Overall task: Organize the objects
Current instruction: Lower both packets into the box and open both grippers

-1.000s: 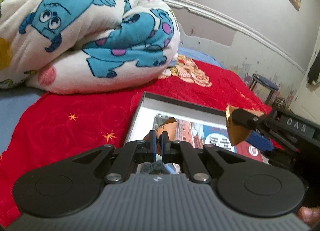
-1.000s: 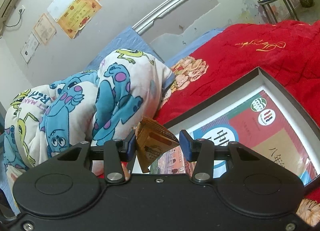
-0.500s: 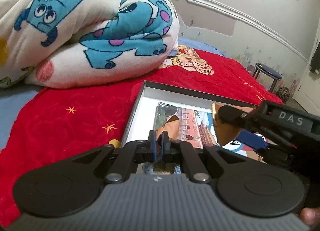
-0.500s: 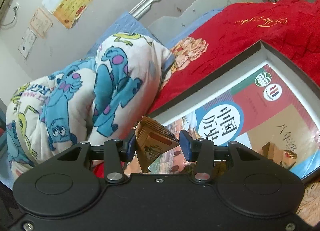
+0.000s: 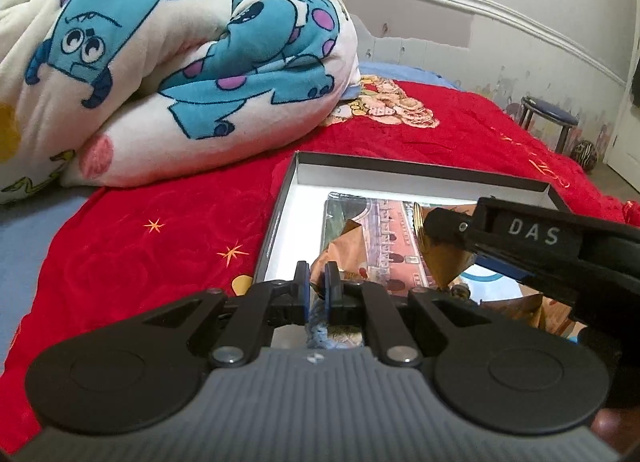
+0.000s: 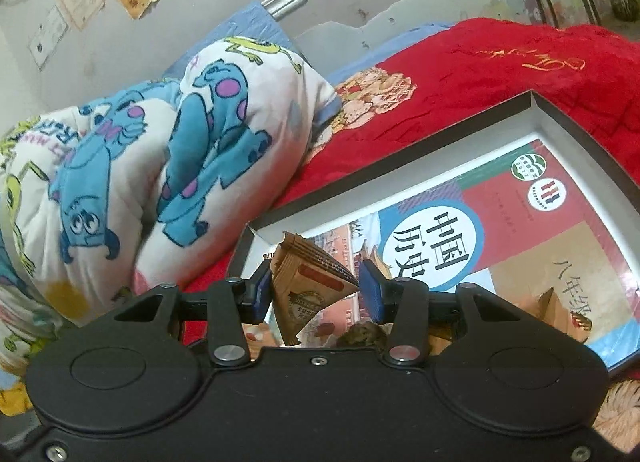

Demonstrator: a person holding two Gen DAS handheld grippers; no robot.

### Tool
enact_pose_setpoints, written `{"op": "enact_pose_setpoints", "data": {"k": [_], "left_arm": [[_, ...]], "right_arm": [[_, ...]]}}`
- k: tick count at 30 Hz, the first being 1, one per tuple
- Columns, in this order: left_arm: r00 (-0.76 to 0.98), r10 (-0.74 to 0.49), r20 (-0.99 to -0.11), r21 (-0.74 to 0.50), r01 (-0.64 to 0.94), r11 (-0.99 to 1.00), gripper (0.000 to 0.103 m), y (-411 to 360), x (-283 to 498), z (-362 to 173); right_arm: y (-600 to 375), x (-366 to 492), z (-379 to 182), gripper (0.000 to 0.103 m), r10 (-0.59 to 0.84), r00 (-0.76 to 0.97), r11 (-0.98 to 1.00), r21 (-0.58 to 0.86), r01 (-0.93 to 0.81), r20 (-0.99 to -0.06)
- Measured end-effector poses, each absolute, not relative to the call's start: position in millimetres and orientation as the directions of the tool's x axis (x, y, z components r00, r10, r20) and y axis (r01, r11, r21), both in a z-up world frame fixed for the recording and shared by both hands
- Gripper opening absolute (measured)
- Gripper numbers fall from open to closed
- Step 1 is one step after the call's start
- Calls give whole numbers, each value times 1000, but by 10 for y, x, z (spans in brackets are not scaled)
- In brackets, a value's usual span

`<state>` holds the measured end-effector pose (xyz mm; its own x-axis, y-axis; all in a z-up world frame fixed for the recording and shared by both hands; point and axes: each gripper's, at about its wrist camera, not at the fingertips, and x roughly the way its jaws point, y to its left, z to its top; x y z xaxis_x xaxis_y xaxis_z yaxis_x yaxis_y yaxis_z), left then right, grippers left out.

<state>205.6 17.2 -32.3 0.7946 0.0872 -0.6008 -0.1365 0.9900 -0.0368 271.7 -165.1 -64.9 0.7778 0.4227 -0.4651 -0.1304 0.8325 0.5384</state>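
Note:
A shallow dark box with a white inside lies on the red bedspread; it shows too in the right wrist view. A red and blue schoolbook lies flat in it. My left gripper is shut on a shiny brown snack packet low over the box's near left part. My right gripper is shut on a brown snack packet and hangs over the box's left end. It appears in the left wrist view at right, just beside the left one.
A rolled cartoon-monster blanket lies on the bed behind and left of the box. The red bedspread surrounds the box. A blue stool stands by the far wall. More brown packets lie on the book's near part.
Both grippers have come down and forward over the box, still holding their packets. The right gripper has drawn closer to the left one.

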Motion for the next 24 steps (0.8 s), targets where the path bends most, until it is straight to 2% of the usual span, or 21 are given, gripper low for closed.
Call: {"op": "enact_pose_setpoints", "data": {"k": [8,11,13,17,21,24], "left_arm": [[771,79,-632,-32,-128,991,19,176,2077,-377],[762,71,-644,-43,-128,991,29,192,2088,-403],[757,59,-651,-53,-123,991,41,195,2089,-417],[755,57,-653,-64,-130,989,42,202,2083,-423],[753,76,-653,-56,-148,987,56,212,2086,-414],[746,75,-662,-59,-151,987,61,232,2096,-418]], "right_arm": [[-1554,2762,-683,44,375,756,883,454,-117,-536],[-1536,2769,-693,44,370,753,888,444,-115,-545],[-1538,2778,-702,45,367,748,889,446,-107,-552],[-1579,2809,-725,45,378,736,879,467,-96,-562],[-1586,2845,-759,47,375,721,880,468,-80,-582],[-1593,2849,-777,50,392,722,867,490,-84,-570]]}}
